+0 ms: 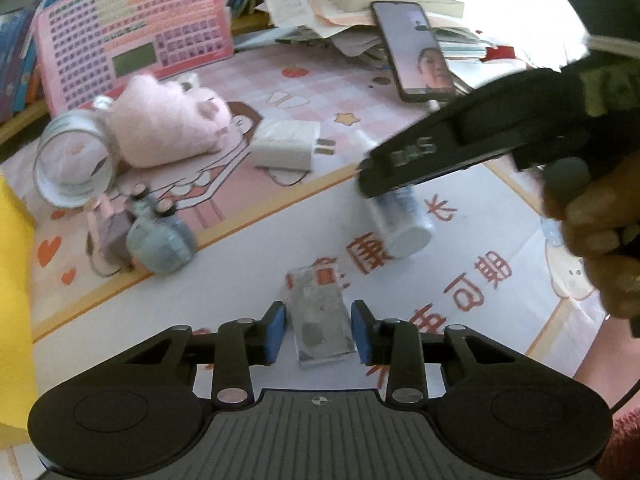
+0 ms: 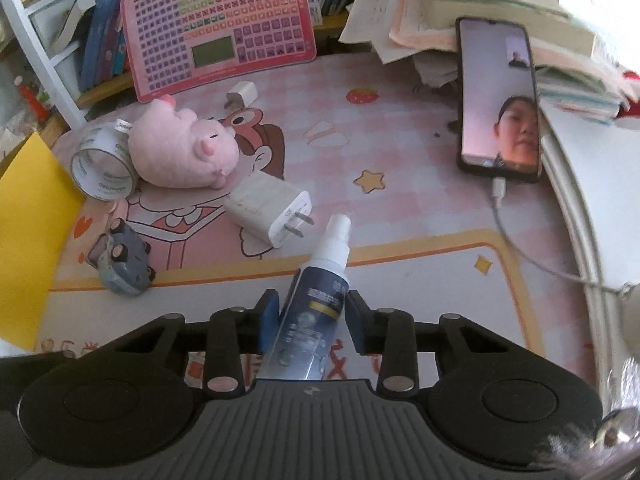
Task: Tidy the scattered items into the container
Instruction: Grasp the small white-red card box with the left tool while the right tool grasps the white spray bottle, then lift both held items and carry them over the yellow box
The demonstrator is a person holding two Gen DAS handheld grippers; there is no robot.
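A small silvery packet [image 1: 320, 316] lies on the white part of the mat, between the blue pads of my left gripper [image 1: 320, 328], which is shut on it. My right gripper [image 2: 312, 320] is shut on a spray bottle [image 2: 320, 300] with a dark label and white nozzle pointing away. In the left wrist view the bottle [image 1: 404, 224] hangs tilted under the right gripper's black finger, with a hand behind it. Scattered on the mat are a pink plush pig [image 2: 184, 152], a tape roll [image 2: 102, 168], a white charger [image 2: 268, 208] and a grey-blue toy car [image 2: 124, 264].
A yellow surface [image 2: 28, 240] borders the mat's left side. A phone [image 2: 500, 96] leans on stacked papers at the back right, its cable [image 2: 520, 240] trailing forward. A pink chart board [image 2: 220, 28] stands at the back with a small white plug [image 2: 240, 96] before it.
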